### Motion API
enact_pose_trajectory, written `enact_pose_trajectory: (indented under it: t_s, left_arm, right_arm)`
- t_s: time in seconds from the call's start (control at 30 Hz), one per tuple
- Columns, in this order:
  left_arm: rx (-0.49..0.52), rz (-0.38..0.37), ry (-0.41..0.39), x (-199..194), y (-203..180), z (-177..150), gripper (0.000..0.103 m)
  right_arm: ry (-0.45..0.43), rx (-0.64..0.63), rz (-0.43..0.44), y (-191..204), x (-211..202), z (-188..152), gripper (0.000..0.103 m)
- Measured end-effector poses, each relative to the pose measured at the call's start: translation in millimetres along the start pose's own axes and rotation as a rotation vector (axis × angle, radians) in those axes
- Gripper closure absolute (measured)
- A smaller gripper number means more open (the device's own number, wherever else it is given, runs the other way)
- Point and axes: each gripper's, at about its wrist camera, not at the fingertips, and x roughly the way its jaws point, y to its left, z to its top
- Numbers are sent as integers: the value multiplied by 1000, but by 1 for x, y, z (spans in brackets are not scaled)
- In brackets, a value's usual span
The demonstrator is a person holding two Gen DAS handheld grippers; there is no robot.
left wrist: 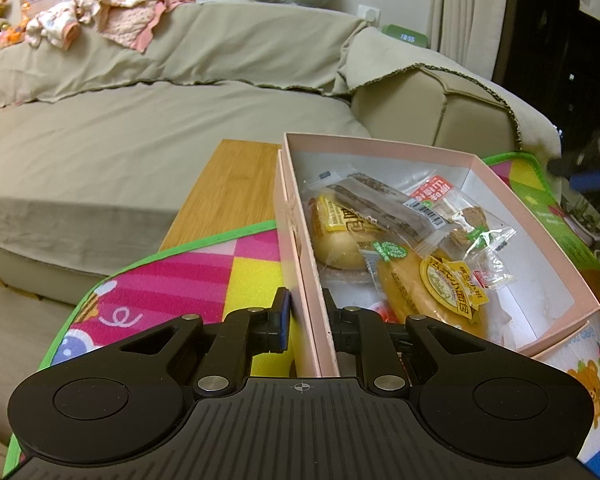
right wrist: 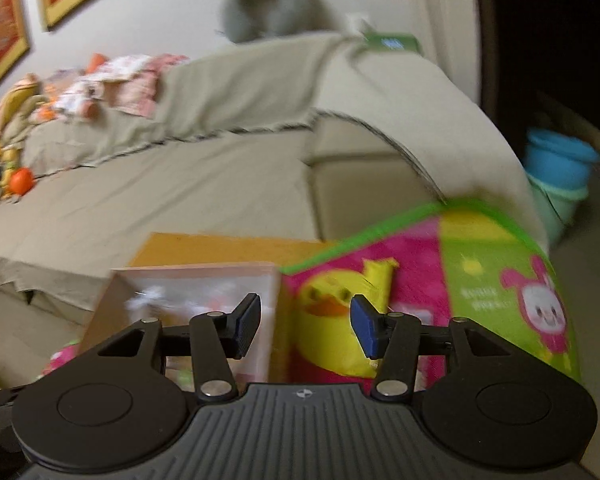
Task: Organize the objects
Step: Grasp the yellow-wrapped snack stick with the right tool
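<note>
The left tool (left wrist: 306,322) pinches the near wall of the pale pink cardboard box (left wrist: 440,152) of wrapped buns and snacks, standing on the colourful play mat (left wrist: 204,276) over the wooden desk (left wrist: 228,188). The right tool (right wrist: 305,326), spread and empty, hangs just beside the box; it should descend slowly while the left steadies.

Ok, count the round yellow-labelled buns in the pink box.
2. One bun lies by the pink box's left wall; the other bun lies nearer the camera, towards the middle. More may be hidden under the other wrappers.
</note>
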Motion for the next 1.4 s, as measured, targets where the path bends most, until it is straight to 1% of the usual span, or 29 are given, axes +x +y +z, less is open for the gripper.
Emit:
enact_pose_trajectory:
  t_s: [0.07,0.17,0.47,0.53,0.57,0.6,0.63,0.67,0.7,0.77,0.8,0.87,1.03,1.13,1.17,1.2,1.3,1.37,1.4]
  left_arm:
    - [0,-1,0,0,0,0,86]
    - [0,0,1,0,0,0,87]
    - [0,0,1,0,1,0,87]
    - [0,0,1,0,0,0,87]
    - [-1,0,2,0,1,0,87]
    - [-2,0,2,0,1,0,87]
    - [-2,1,3,0,2,-1,87]
    - [-2,1,3,0,3,-1,87]
    - [-2,0,3,0,3,-1,87]
    - [-2,0,2,0,3,-1,87]
    - [-2,0,3,0,3,-1,87]
    - [-1,1,3,0,3,-1,87]
    - [-2,4,3,0,4,-2,87]
    - [-2,7,4,-1,4,-4,87]
    - [-1,7,4,-1,5,-4,87]
    - [-1,7,4,-1,5,-4,87]
    - [0,8,4,-1,6,-4,87]
    - [-1,7,5,-1,5,-4,87]
    - [-1,7,5,-1,4,-4,87]
  right_arm:
    - [32,36,-22,-13,15,-6,53]
    - [64,88,-24,-26,35,-17,54]
    - [92,126,-74,-34,81,-22,54]
    - [108,116,-76,-33,85,-24,57]
    - [111,107,-78,-31,85,-25,61]
    - [111,94,-83,-30,84,-26,68]
    - [113,82,-84,-30,82,-27,72]
    - [119,82,-78,-31,79,-27,79]
    - [128,90,-70,-32,76,-28,82]
    - [137,98,-62,-35,68,-32,83]
    - [137,92,-62,-36,63,-35,87]
    - [144,79,-71,-38,53,-43,89]
    - [140,67,-69,-47,30,-56,89]
    - [100,63,-78,-50,21,-52,88]
    - [79,56,-85,-49,20,-49,84]
    - [69,53,-89,-49,22,-47,82]
    - [54,68,-77,-44,34,-37,82]
    - [43,70,-84,-39,48,-32,82]
    - [37,71,-90,-37,54,-30,80]
